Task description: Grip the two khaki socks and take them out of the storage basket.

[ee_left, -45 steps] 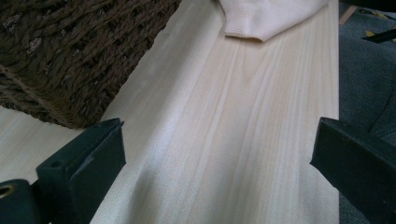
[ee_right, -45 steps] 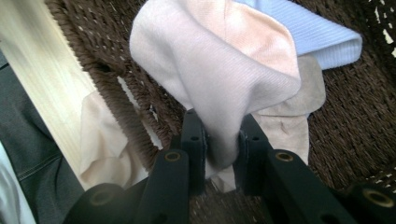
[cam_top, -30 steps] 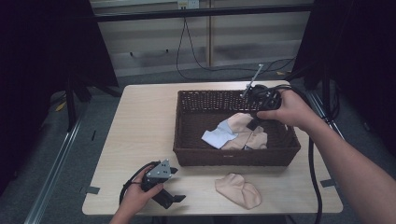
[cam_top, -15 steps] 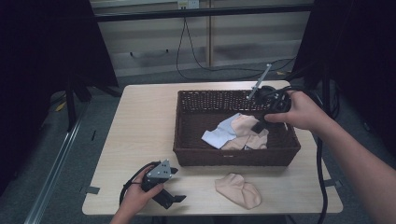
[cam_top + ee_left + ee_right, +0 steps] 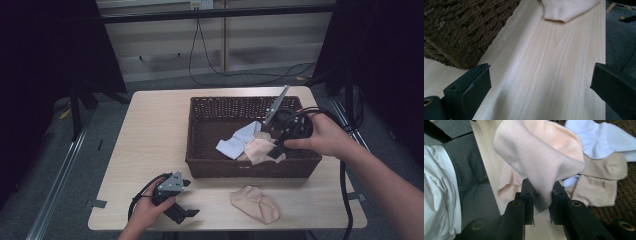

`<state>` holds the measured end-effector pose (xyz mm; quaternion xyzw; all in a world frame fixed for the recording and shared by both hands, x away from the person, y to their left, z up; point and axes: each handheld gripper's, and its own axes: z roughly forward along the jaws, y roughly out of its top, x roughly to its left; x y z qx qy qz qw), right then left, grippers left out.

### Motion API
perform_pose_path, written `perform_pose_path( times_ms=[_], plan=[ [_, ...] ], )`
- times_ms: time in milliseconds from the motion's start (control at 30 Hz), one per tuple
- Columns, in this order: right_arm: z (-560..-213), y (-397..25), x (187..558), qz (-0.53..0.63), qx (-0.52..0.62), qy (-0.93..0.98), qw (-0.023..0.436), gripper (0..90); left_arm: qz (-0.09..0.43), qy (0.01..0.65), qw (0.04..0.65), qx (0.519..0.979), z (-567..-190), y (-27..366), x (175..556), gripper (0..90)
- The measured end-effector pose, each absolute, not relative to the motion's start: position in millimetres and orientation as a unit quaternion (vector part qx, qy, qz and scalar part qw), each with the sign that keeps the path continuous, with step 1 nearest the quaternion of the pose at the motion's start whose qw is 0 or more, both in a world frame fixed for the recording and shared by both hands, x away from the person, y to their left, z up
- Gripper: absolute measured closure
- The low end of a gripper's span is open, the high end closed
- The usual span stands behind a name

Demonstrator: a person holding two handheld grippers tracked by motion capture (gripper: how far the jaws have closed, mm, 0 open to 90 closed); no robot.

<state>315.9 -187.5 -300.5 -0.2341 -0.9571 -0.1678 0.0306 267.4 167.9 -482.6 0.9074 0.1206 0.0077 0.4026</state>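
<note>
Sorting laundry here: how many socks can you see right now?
4, though more may be hidden. One peach sock lies on the table in front of the basket. The right gripper pinches a peach sock. In the basket: a white sock and a tan sock.

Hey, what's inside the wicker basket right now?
The basket holds a white sock, tan socks, and a peach sock that the right gripper pinches. Anything beneath that pile is covered.
</note>
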Motion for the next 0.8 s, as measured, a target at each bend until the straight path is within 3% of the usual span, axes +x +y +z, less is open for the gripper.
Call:
perform_pose_path(
  times_ms=[800],
  plan=[
    [-354.0,-156.7,291.4,-0.171,-0.216,-0.960,0.050,77.1,0.009,0.121,0.401,0.908,-482.5,167.2,266.7,2.4]
  ],
)
